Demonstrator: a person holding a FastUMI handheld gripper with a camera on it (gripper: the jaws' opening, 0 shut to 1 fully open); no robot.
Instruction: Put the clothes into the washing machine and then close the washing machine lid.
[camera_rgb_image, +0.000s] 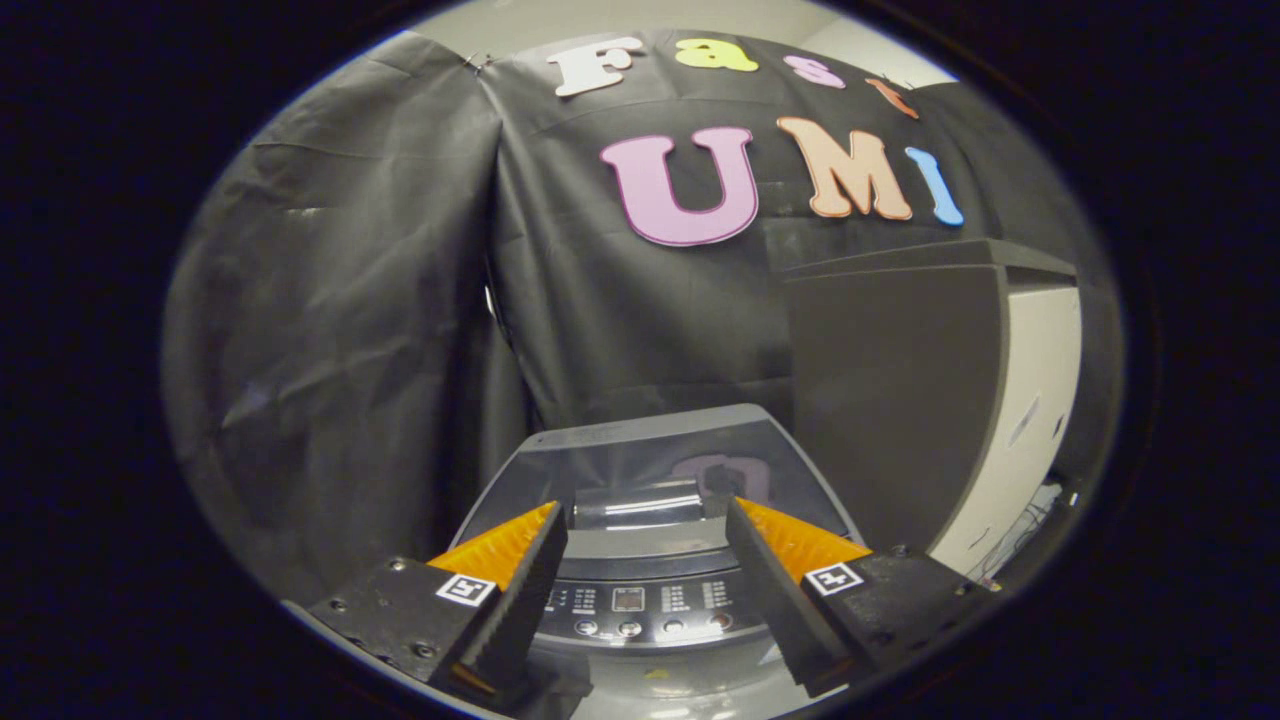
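A grey top-loading washing machine (645, 455) stands just ahead of and below my fingers, against the black cloth wall. Its glass lid (640, 470) lies flat and shut, reflecting the wall. Its control panel (640, 605) with buttons and a small display faces me between the fingers. My gripper (647, 520) hovers above the panel, open, with nothing between the fingers. The lid's front handle (640, 510) lies in the gap between the fingertips, beyond them.
A tall dark cabinet (900, 390) with a pale side stands right of the machine, close to it. Black cloth hangs behind and to the left. Cables lie on the floor at the far right (1020, 540).
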